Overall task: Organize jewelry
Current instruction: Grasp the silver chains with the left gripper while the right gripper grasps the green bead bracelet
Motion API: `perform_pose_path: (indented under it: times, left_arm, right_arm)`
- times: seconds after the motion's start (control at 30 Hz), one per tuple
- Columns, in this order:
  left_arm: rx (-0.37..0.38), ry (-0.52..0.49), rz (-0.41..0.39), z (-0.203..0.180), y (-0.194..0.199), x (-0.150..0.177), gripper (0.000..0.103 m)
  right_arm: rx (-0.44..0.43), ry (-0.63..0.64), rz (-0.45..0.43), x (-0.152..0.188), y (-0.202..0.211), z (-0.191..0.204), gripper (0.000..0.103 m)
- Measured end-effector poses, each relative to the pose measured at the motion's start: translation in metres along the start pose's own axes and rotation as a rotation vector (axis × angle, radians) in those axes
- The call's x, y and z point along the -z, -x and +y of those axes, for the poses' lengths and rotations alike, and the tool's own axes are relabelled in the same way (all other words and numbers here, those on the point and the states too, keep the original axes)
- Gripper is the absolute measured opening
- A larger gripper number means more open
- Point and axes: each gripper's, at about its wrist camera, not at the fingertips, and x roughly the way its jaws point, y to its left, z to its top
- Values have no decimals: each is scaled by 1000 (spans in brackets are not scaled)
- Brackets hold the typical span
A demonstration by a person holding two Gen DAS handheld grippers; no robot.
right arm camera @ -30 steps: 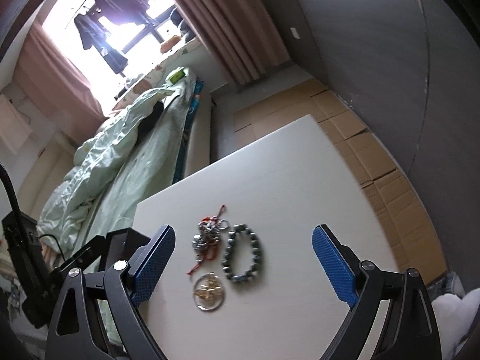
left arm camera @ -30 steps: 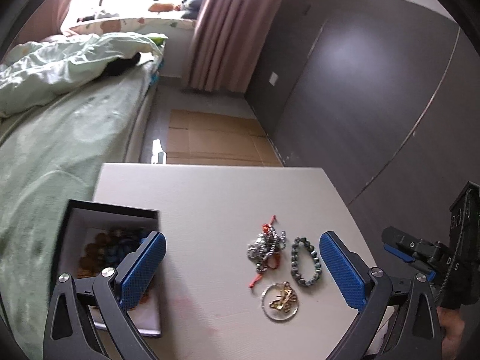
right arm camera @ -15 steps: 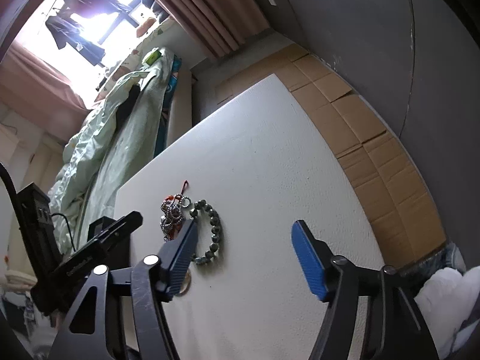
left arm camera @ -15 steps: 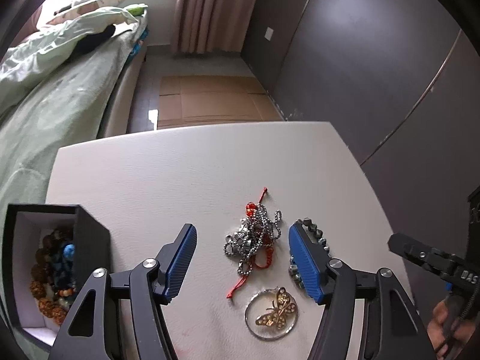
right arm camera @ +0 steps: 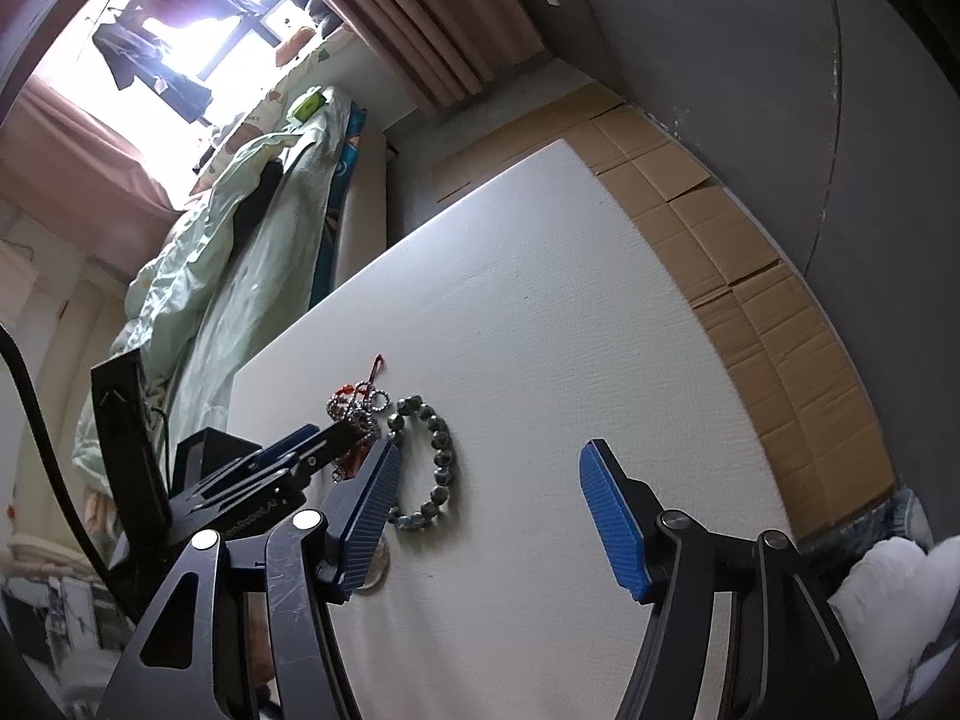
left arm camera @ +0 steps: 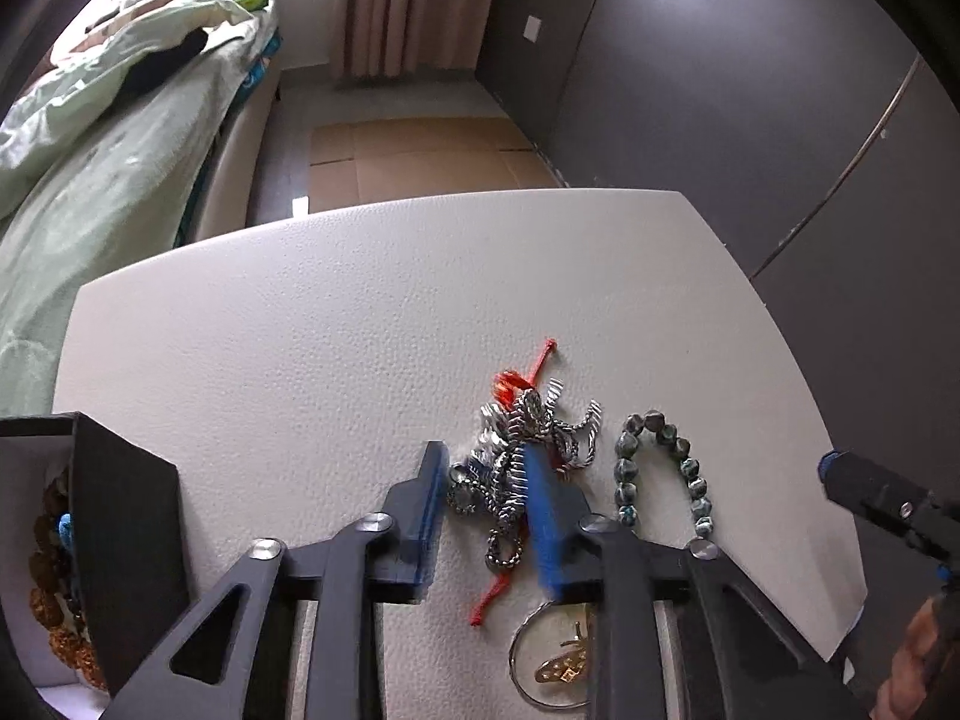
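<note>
Three loose pieces lie on the white table point(left arm camera: 300, 360): silver chain tangle point(left arm camera: 516, 456), green bead bracelet point(left arm camera: 660, 468), butterfly ring point(left arm camera: 558, 669). Left gripper point(left arm camera: 486, 510) straddles the tangle; its jaws have just been closing on it, probably to move it into the black box point(left arm camera: 120, 540). Right gripper point(right arm camera: 486, 516) hangs open, empty, beside the bracelet, likely next.

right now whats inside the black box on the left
In the black box, brown wooden beads and a blue bead lie against its white lining. Its near dark wall and the picture's edge hide the rest, so a full count isn't possible.
</note>
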Motion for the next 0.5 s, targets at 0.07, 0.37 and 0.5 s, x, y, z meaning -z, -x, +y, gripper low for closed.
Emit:
perform_pose_path:
  times: [0.07, 0.37, 0.5]
  left_arm:
    - [13, 1, 1, 1, 2, 1, 21]
    - [98, 26, -90, 5, 39, -2, 11]
    - [119, 32, -125, 4, 53, -4, 11]
  right_arm:
    - [-2, 16, 9, 0, -5, 6, 60]
    - [11, 82, 69, -2, -32, 27, 43]
    - [36, 101, 89, -4, -41, 32, 43]
